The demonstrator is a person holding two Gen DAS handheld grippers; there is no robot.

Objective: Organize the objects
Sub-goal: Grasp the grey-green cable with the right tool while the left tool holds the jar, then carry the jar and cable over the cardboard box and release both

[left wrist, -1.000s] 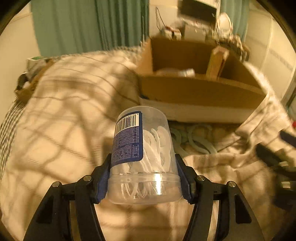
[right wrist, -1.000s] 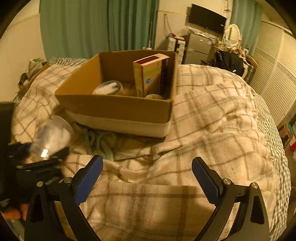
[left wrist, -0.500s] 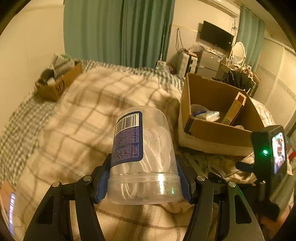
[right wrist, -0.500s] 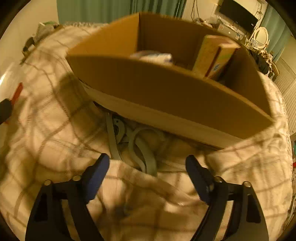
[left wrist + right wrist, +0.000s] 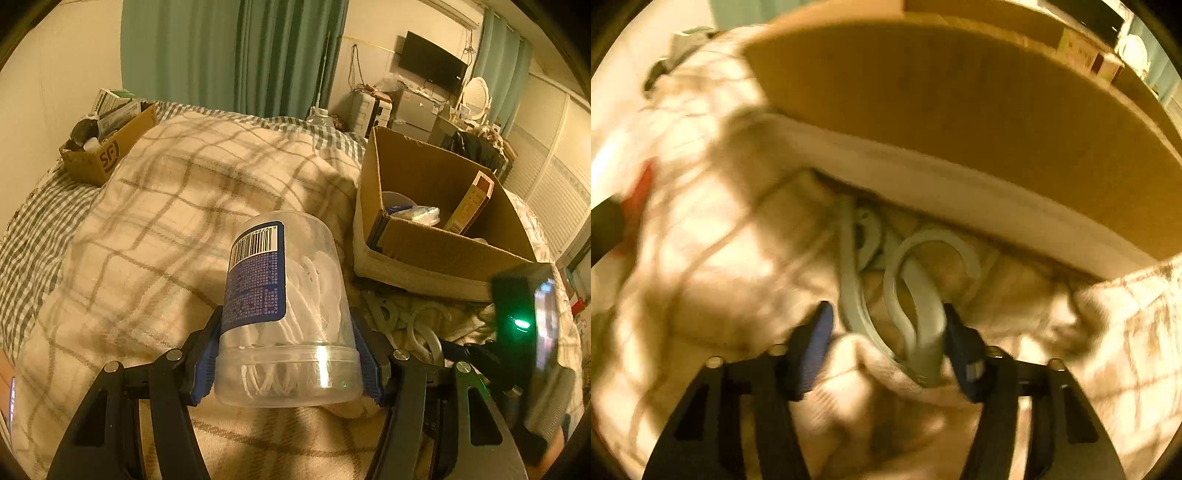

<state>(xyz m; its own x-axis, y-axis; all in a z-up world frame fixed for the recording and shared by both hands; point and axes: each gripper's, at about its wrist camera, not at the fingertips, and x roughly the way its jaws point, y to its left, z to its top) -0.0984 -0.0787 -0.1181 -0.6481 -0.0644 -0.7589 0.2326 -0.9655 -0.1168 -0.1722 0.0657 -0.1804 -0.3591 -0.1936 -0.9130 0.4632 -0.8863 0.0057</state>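
— Since half a second ago? 
— Right gripper (image 5: 884, 341) has dropped closer to the grey hangers (image 5: 916, 295) on the bed (image 5: 155, 221), below the cardboard box (image 5: 436, 236); fingers spread, straddling them, closure uncertain. 
— Left gripper (image 5: 288, 363)? 
— Clamped on the clear plastic jar (image 5: 284, 317), held above the bed.

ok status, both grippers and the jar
Left gripper shut on jar. Right gripper open around hangers. Box close ahead.
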